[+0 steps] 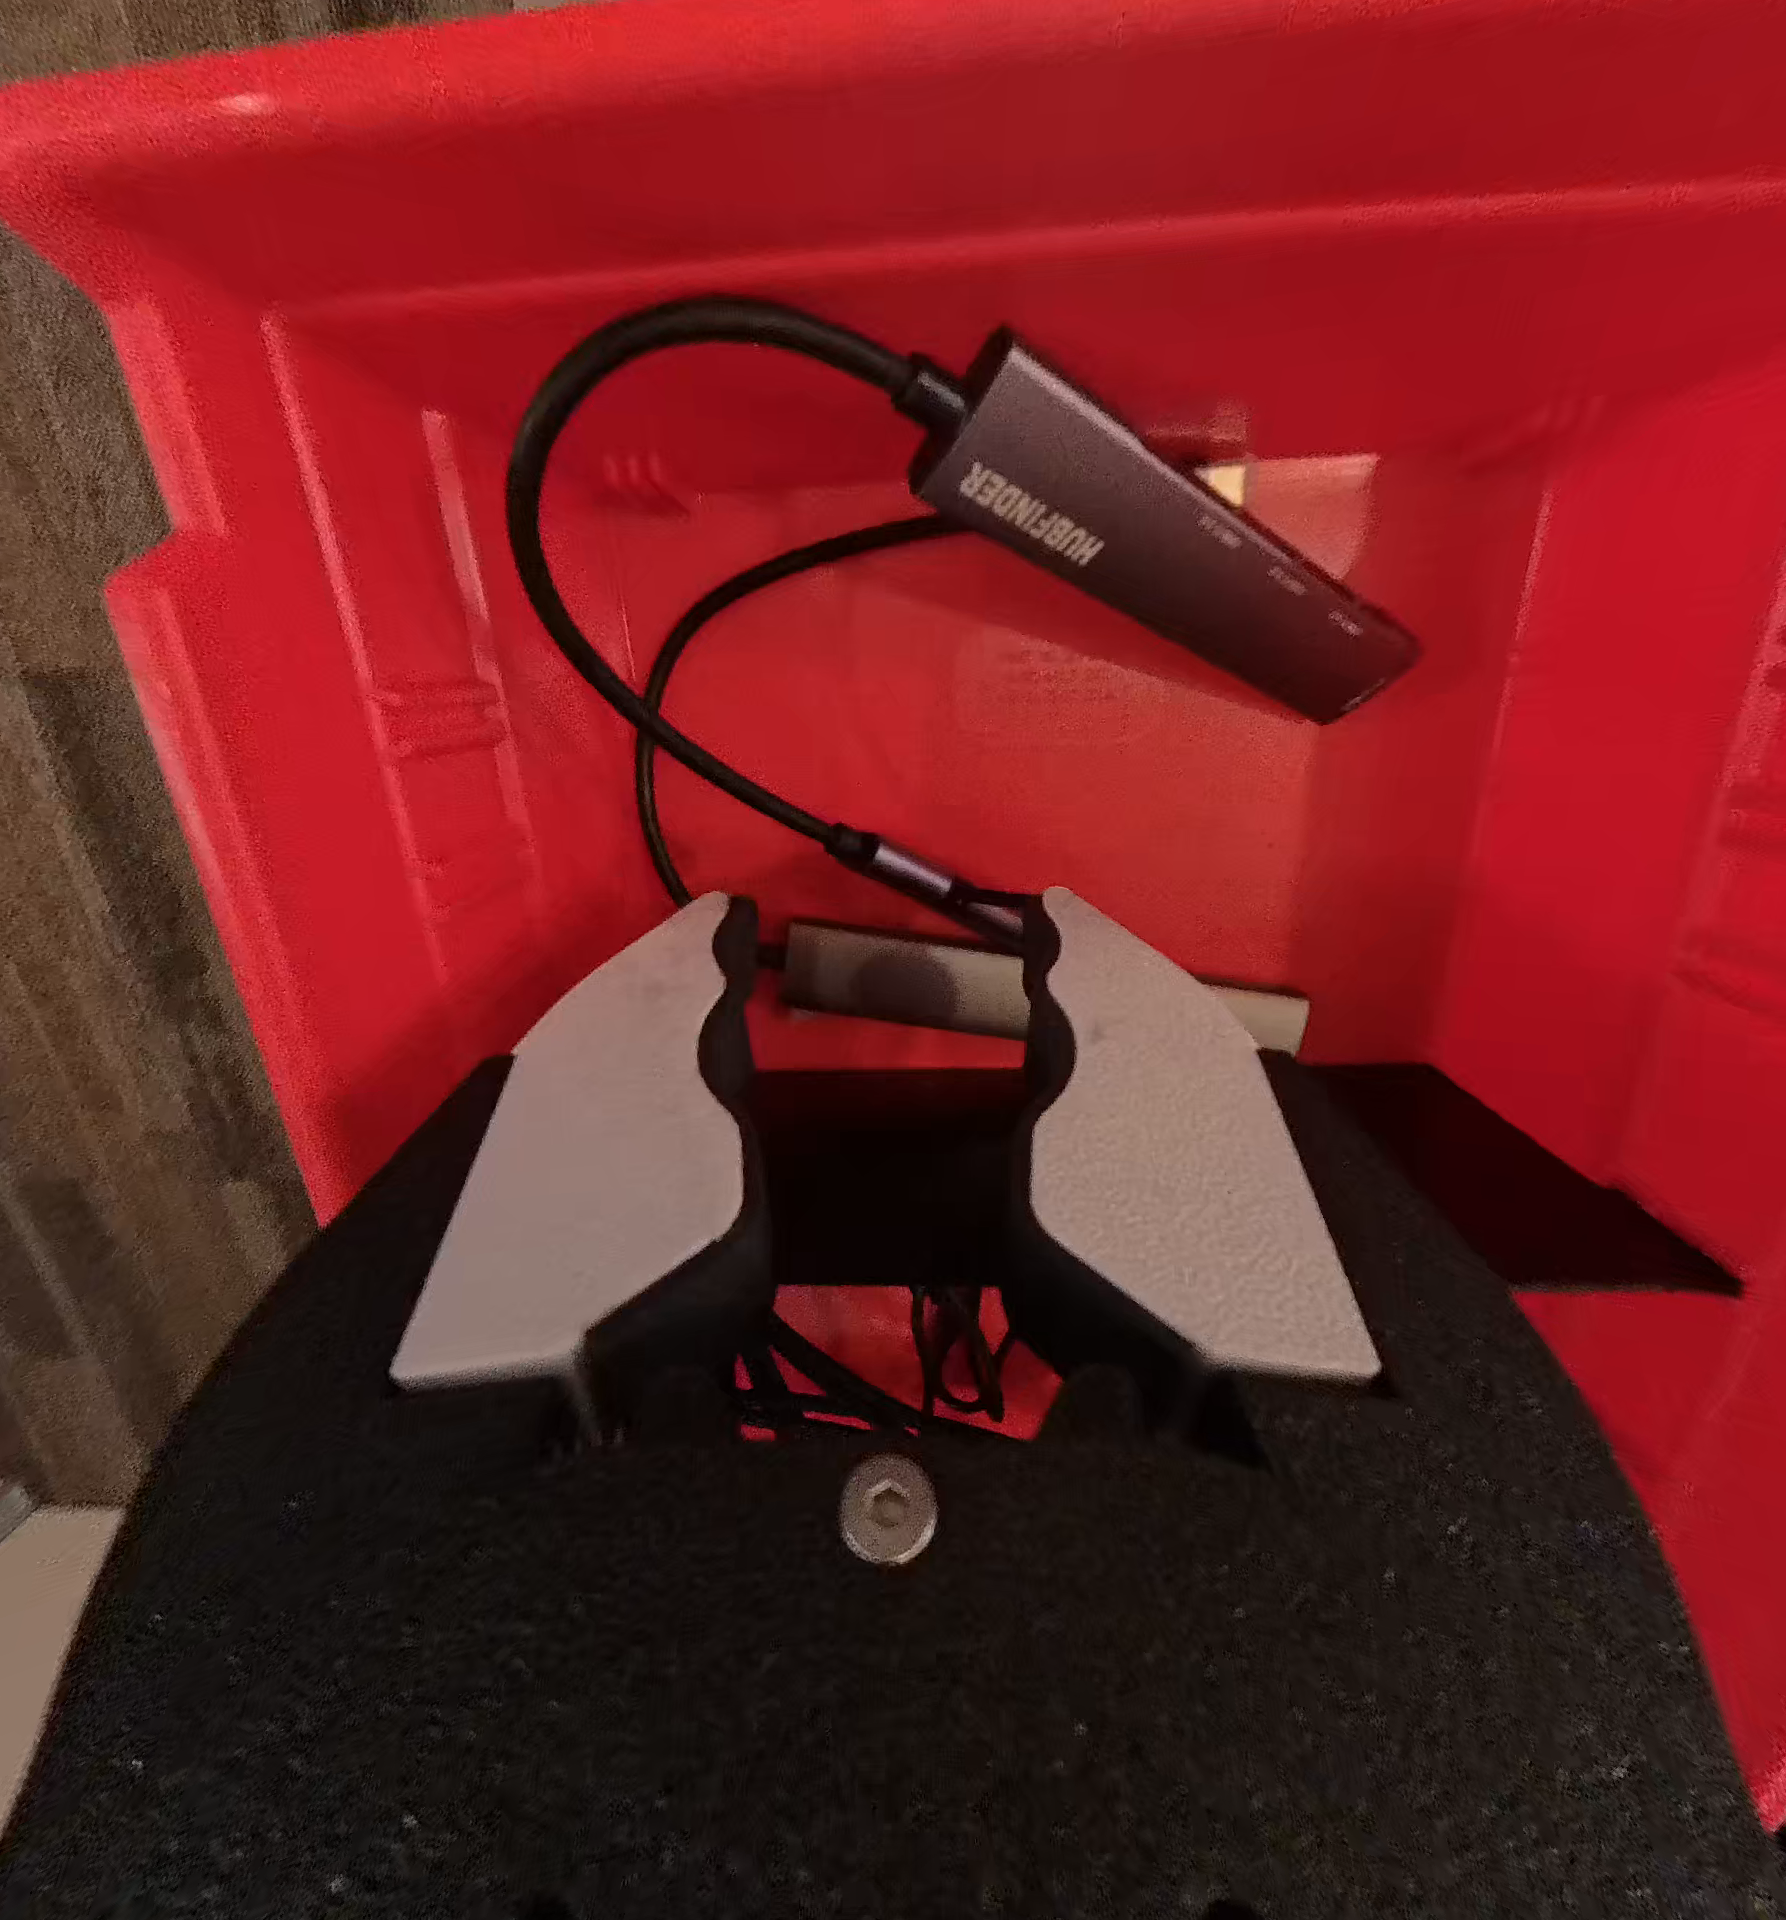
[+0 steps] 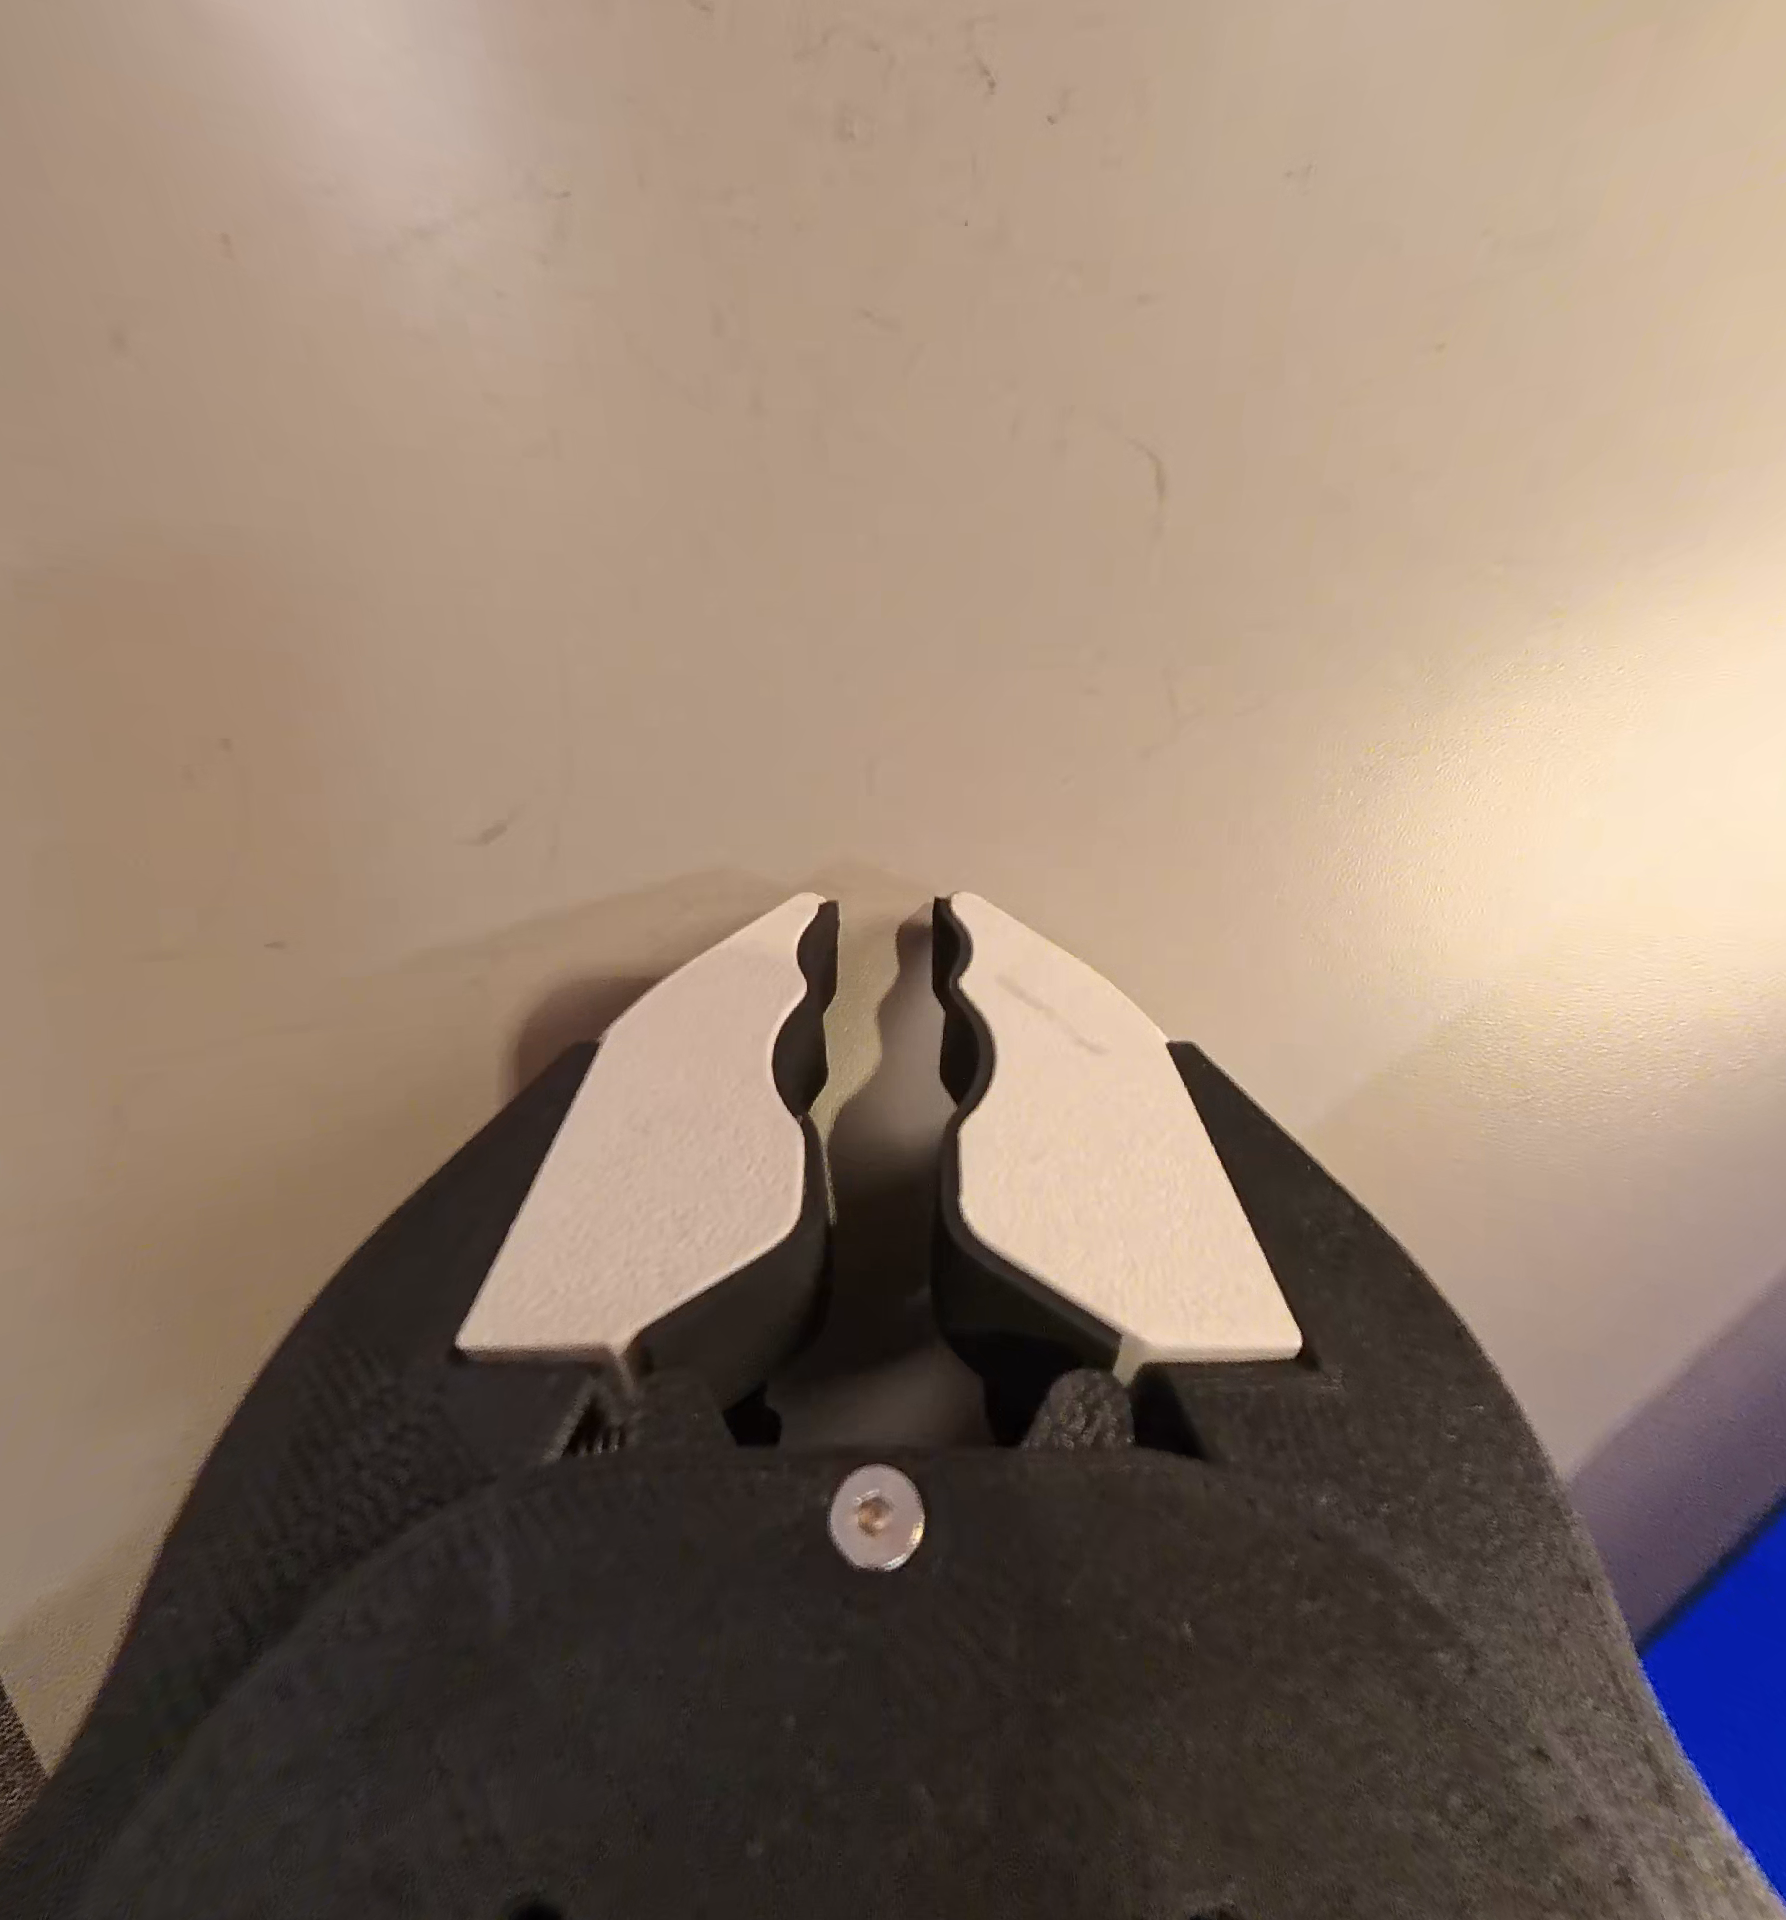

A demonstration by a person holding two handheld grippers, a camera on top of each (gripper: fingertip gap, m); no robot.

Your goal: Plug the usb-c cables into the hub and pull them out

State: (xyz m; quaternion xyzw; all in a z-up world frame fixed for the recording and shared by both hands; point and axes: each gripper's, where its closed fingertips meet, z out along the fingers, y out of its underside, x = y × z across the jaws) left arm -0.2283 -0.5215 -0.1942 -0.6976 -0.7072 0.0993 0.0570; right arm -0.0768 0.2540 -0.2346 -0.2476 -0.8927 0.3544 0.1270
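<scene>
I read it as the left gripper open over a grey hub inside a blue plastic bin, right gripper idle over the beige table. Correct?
Not quite: the plastic bin is red, as the left wrist view shows. The rest holds: the left gripper is open over a grey hub, and the right gripper idles, empty, over the beige table.
</scene>
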